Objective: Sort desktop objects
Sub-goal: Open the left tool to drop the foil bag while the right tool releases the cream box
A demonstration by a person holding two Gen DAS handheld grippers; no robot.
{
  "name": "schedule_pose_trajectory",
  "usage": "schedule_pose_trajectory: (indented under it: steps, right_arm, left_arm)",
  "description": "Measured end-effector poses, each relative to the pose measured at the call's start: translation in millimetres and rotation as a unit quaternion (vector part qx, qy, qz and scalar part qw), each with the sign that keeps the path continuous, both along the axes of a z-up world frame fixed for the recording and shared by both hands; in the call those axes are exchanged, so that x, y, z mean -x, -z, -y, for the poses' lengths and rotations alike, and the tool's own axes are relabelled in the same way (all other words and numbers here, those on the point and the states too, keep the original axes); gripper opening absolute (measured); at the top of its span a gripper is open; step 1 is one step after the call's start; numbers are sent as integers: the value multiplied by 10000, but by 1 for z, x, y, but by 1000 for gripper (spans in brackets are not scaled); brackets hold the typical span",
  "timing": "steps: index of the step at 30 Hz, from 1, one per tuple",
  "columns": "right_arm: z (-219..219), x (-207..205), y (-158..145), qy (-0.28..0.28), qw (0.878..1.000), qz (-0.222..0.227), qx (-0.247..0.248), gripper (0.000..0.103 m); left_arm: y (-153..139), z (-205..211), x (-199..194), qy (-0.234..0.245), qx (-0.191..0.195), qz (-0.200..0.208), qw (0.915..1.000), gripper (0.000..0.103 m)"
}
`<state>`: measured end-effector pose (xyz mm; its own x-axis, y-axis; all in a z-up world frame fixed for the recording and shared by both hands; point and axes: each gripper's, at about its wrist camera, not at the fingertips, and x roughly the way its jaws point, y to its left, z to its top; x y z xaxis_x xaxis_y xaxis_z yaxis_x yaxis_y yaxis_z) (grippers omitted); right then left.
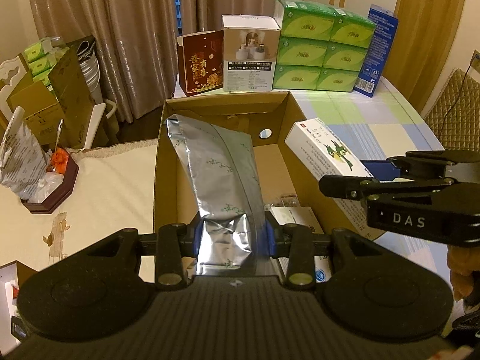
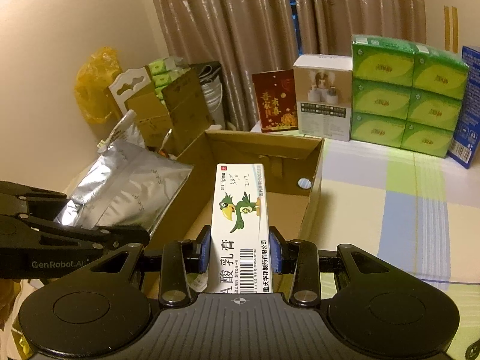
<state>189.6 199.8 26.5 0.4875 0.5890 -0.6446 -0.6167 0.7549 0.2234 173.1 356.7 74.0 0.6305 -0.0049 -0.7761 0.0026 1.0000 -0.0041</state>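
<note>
Silver foil pouch [image 1: 223, 177], printed with small green characters, is clamped at its lower end between the blue pads [image 1: 198, 235] of the left gripper [image 1: 234, 237]; the pouch rises from the fingers and leans forward over the open cardboard box [image 1: 168, 156]. From the right wrist camera, the same pouch [image 2: 129, 186] appears at the box's left wall, with the left gripper's black fingers [image 2: 90, 237] closed on its lower edge.

White ointment carton [image 2: 240, 219], bearing a green parrot figure and a barcode, is gripped on its two long sides by the blue pads [image 2: 204, 249] of the right gripper [image 2: 240, 252]. The carton points forward above the interior of the cardboard box [image 2: 312, 198]. From the left wrist camera, the carton [image 1: 324, 153] is seen held over the box's right wall, with the right gripper [image 1: 375, 177] closed on its near end.

Small white packets [image 1: 295, 214] lie on the box floor near its right front corner. The box rests on a table with a pale checked cloth [image 1: 375, 114].

Along the far table edge stand, left to right, a dark red gift box [image 1: 202, 63], a white product box [image 1: 250, 54], a stack of green tissue packs [image 1: 322, 49] and a blue carton [image 1: 376, 51]. A dark octagonal tray [image 1: 51, 192] holding bags sits to the left of the box.
</note>
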Motion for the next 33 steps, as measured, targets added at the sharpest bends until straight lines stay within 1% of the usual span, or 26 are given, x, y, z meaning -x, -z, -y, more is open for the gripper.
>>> schedule_pose_trajectory:
  steps: [7, 14, 15, 17, 24, 25, 26, 27, 28, 30, 32, 33]
  right_arm:
    - [3, -22, 9, 162, 9996, -129, -184, 36]
    - [1, -38, 15, 268, 9982, -353, -399, 36]
    - [1, -40, 16, 265, 9981, -375, -407, 36]
    - [-1, -42, 19, 259, 9980, -403, -411, 36]
    - [-3, -45, 24, 275, 9974, -441, -495, 36]
    - [-3, -46, 24, 264, 9968, -464, -588, 37]
    - [-3, -47, 24, 211, 9960, -502, -702, 41]
    - [-2, -48, 23, 184, 9953, -530, -785, 55]
    - [-1, -49, 21, 205, 9951, -499, -826, 62]
    - [4, -48, 17, 237, 9955, -386, -834, 63]
    - [12, -49, 15, 301, 9954, -389, -822, 63]
    - [17, -48, 14, 333, 9953, -392, -822, 63]
  left_arm:
    - [9, -5, -20, 32, -43, -40, 10000, 33]
    - [22, -7, -37, 36, -45, -86, 9999, 33]
    - [24, -8, -39, -31, -77, -46, 10000, 35]
    - [24, -11, -41, -134, -83, 11, 9999, 44]
    - [23, -18, -33, -257, -45, 69, 9996, 44]
    - [22, -19, -32, -286, -45, 82, 9995, 45]
    - [21, -20, -30, -315, -37, 99, 9994, 47]
    - [21, -21, -27, -336, -12, 119, 9994, 48]
    - [20, -21, -24, -340, 13, 132, 9993, 48]
    - [19, -19, -19, -345, 38, 156, 9993, 52]
    - [19, -15, -13, -328, 64, 187, 9993, 54]
    - [18, -14, -9, -330, 99, 203, 9992, 57]
